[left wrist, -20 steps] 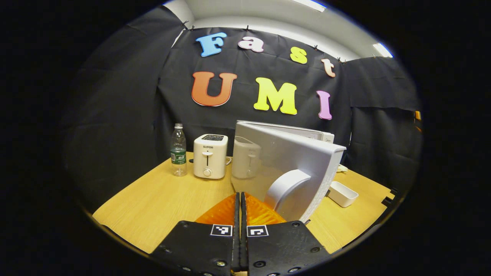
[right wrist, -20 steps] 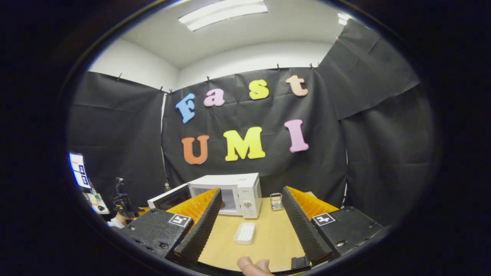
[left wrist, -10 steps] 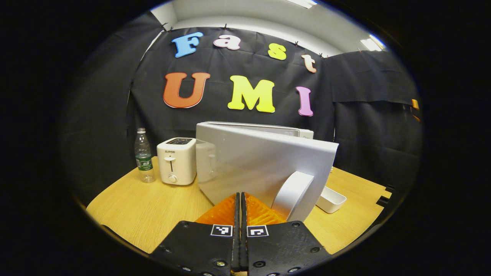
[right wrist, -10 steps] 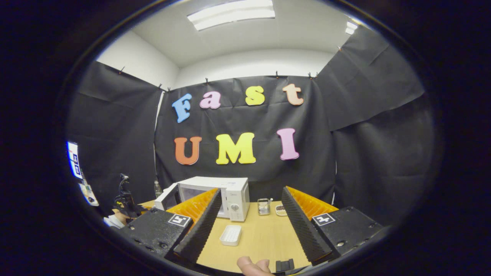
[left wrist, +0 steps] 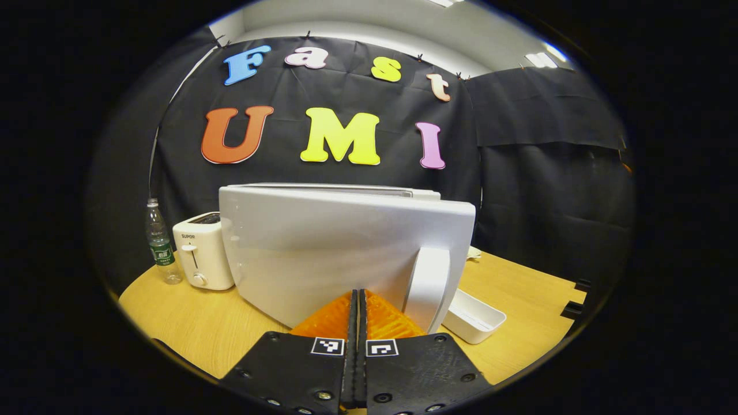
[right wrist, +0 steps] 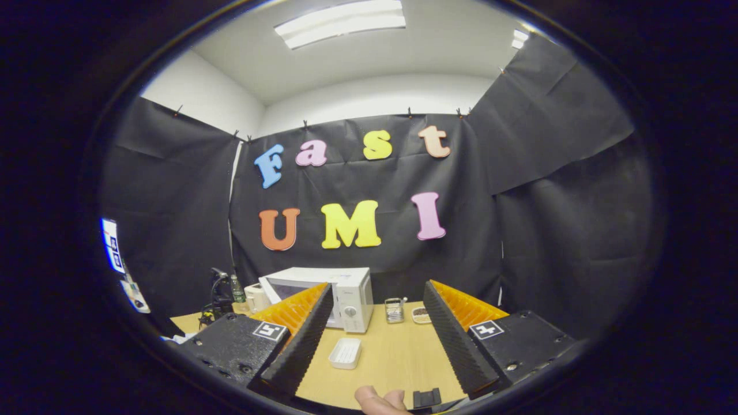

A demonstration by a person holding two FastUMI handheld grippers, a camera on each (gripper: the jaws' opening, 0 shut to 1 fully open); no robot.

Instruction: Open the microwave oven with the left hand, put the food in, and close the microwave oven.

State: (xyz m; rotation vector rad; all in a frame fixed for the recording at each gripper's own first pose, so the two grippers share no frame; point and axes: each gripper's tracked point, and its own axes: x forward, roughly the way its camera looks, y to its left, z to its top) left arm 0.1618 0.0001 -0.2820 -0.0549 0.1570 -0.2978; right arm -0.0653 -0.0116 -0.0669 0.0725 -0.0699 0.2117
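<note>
The wooden table [left wrist: 190, 323] carries everything here. The largest thing on it is the white microwave oven [left wrist: 346, 248], which stands toward the back, in front of the black cloth wall. In the left gripper view its door faces the camera up close, and whether it sits flush with the body cannot be told from here; the pale upright door handle [left wrist: 428, 285] is at the door's right edge. In the right gripper view the microwave oven [right wrist: 323, 291] appears farther off, with its control panel and knob on its right side.

The left hand-held gripper [left wrist: 358, 305] has its fingers pressed together with nothing between them, their tips close to the lower part of the door, just left of the handle. The right hand-held gripper [right wrist: 375, 328] is held wide apart and holds nothing, well back from the microwave oven, above the near part of the table.

A white toaster [left wrist: 202, 253] stands left of the microwave oven, and a clear water bottle [left wrist: 158, 242] stands left of the toaster. A shallow white tray [left wrist: 474, 316] lies on the table just right of the door; in the right gripper view this tray [right wrist: 345, 353] lies in front of the microwave oven. A small metal rack [right wrist: 394, 310] stands to the right of the microwave oven. At the bottom of the right gripper view, a fingertip [right wrist: 379, 400] shows.
</note>
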